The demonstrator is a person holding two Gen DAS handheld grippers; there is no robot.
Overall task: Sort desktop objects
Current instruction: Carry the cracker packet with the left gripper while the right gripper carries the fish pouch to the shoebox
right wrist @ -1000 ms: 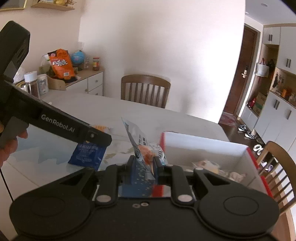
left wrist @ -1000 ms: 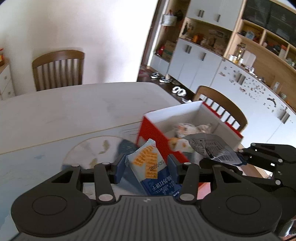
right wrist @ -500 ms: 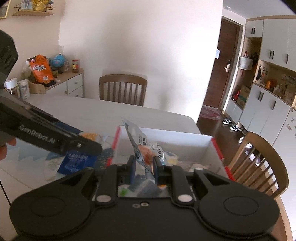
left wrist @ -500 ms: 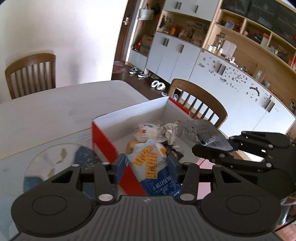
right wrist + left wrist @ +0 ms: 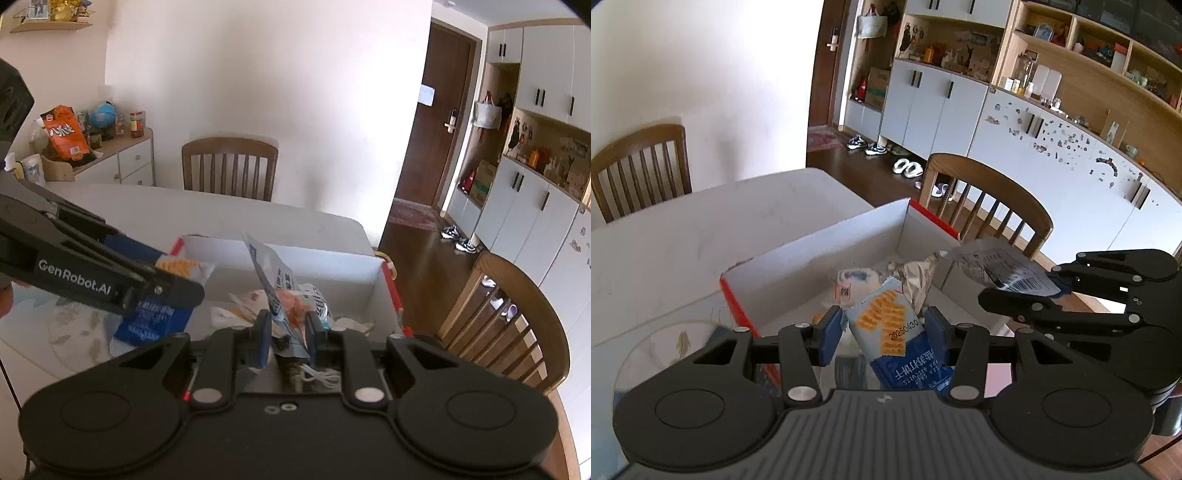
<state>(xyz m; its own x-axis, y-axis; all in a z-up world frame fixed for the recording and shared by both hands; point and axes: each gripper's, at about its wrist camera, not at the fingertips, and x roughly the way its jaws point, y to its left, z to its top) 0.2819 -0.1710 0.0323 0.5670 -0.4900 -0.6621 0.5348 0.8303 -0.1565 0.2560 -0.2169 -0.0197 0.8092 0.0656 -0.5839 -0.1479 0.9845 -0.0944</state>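
My left gripper point(image 5: 883, 330) is shut on a blue soda-biscuit packet point(image 5: 897, 343) and holds it over the near edge of a white cardboard box with red outer sides point(image 5: 827, 251). My right gripper point(image 5: 286, 332) is shut on a silver-blue snack wrapper point(image 5: 284, 295) over the same box point(image 5: 332, 267). In the left wrist view the right gripper point(image 5: 1052, 291) shows at the right with its wrapper point(image 5: 1001, 266). In the right wrist view the left gripper point(image 5: 173, 284) shows at the left with its packet point(image 5: 155, 317). Crumpled wrappers point(image 5: 912, 273) lie inside the box.
The box stands on a white table point(image 5: 701, 236) with a round patterned mat point(image 5: 665, 343) at the near left. Wooden chairs stand at the far side point(image 5: 229, 170) and at the right point(image 5: 990, 199). A sideboard with snacks point(image 5: 92, 147) is at the far left.
Both grippers have moved with their packets from beside the box to over it. The box now lies straight ahead in both views.
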